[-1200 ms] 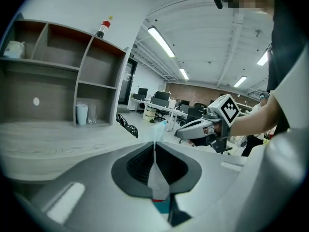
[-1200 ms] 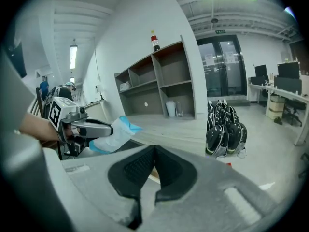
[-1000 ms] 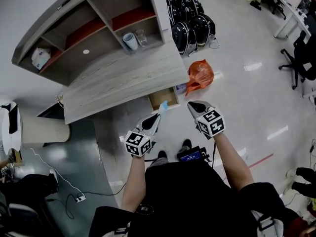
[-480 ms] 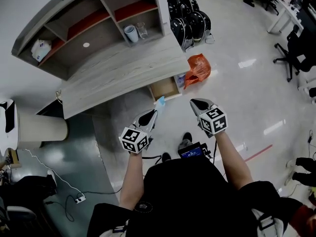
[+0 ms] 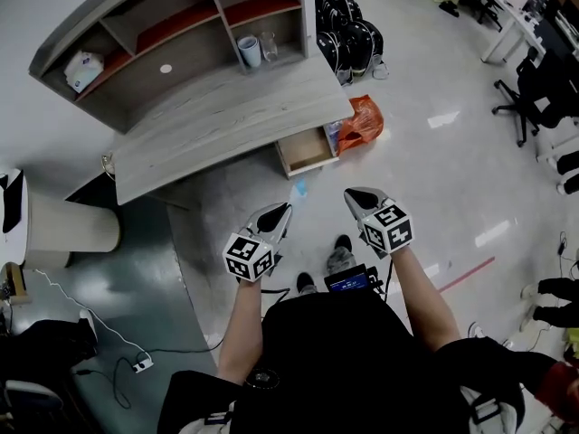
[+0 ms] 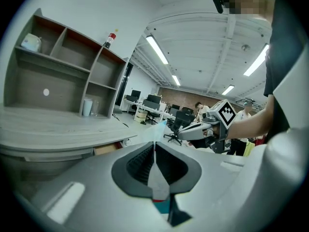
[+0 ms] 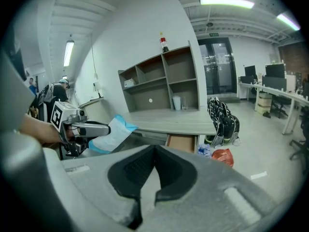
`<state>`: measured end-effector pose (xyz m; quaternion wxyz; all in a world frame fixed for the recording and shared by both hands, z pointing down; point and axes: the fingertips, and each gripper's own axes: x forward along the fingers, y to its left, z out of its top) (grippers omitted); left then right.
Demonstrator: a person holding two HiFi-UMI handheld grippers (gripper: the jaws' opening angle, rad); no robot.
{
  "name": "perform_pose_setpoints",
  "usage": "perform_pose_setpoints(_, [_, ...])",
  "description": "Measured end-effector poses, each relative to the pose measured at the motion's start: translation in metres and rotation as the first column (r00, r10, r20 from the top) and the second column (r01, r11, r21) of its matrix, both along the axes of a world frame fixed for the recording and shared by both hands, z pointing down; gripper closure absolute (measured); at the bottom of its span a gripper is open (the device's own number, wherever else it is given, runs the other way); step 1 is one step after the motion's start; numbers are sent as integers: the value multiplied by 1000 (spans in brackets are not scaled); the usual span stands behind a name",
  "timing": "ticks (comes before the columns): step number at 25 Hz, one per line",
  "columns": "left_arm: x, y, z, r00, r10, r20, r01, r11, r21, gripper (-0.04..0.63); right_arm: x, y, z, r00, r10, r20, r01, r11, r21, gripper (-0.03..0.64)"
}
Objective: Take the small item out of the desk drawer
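A small flat light-blue and white packet (image 5: 298,190) sticks out of my left gripper (image 5: 284,210), which is shut on it above the floor, away from the desk. In the left gripper view the packet (image 6: 155,178) runs edge-on between the closed pads. The right gripper view shows the same packet (image 7: 112,132) held by the left gripper (image 7: 89,129). My right gripper (image 5: 347,193) hangs beside it, shut and holding nothing. The wooden drawer (image 5: 308,150) stands pulled out under the grey desk (image 5: 226,129).
An orange plastic bag (image 5: 362,125) lies on the floor right of the drawer. Black backpacks (image 5: 348,34) stand behind it. A cup (image 5: 248,51) sits in the desk's shelf unit. A white cylinder (image 5: 68,229) is at left; office chairs (image 5: 529,98) at right.
Both grippers have drawn back from the desk together, the left still carrying the packet. The drawer and the orange bag now lie farther off.
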<state>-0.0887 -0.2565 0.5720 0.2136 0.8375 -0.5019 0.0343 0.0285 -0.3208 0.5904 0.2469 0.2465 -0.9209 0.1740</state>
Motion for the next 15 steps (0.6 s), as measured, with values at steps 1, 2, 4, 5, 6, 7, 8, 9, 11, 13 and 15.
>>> perform_pose_setpoints(1, [-1,5,0,1000,4,-2,-4,1000,1,580,-2,6,-1,1000,1,0,-1,1000,3,620])
perform_pose_setpoints(2, [-2,9,0,1000,8,-4,-8,1000,3,580,-3,11,-2,1000,3,1,-3,1000,6,620])
perform_pose_setpoints(4, [-3,17,0,1000,18,-6,-18,1000,7,580,-3,20,-3,1000,12,1,-12,1000,12,620])
perform_pose_setpoints(5, [-3,21,0,1000,24,-6,-24,1000,10,580,-3,25,-4,1000,17,1,-17,1000,15,620])
perform_pose_setpoints(6, [-3,25,-1,1000,29,-5,-29,999,13,580,-2,29,-5,1000,22,2,-22,1000,19,620])
perform_pose_setpoints(7, [-2,28,-1,999,35,-3,-35,999,16,580,0,33,-6,1000,26,2,-26,999,23,620])
perform_pose_setpoints(8, [0,32,-2,999,42,-1,-42,999,19,580,1,37,-8,1000,30,3,-31,999,27,620])
perform_pose_setpoints(9, [2,35,-2,999,48,-1,-48,999,21,580,2,41,-8,999,34,3,-35,999,30,620])
perform_pose_setpoints(11, [4,41,-2,998,60,-2,-60,998,24,580,4,49,-9,999,40,4,-40,999,37,620])
perform_pose_setpoints(13, [6,48,-1,998,69,-4,-69,997,28,580,5,57,-10,999,44,7,-44,998,44,620])
perform_pose_setpoints(15, [9,53,-1,997,79,-4,-79,996,31,580,7,65,-12,999,50,11,-50,998,48,620])
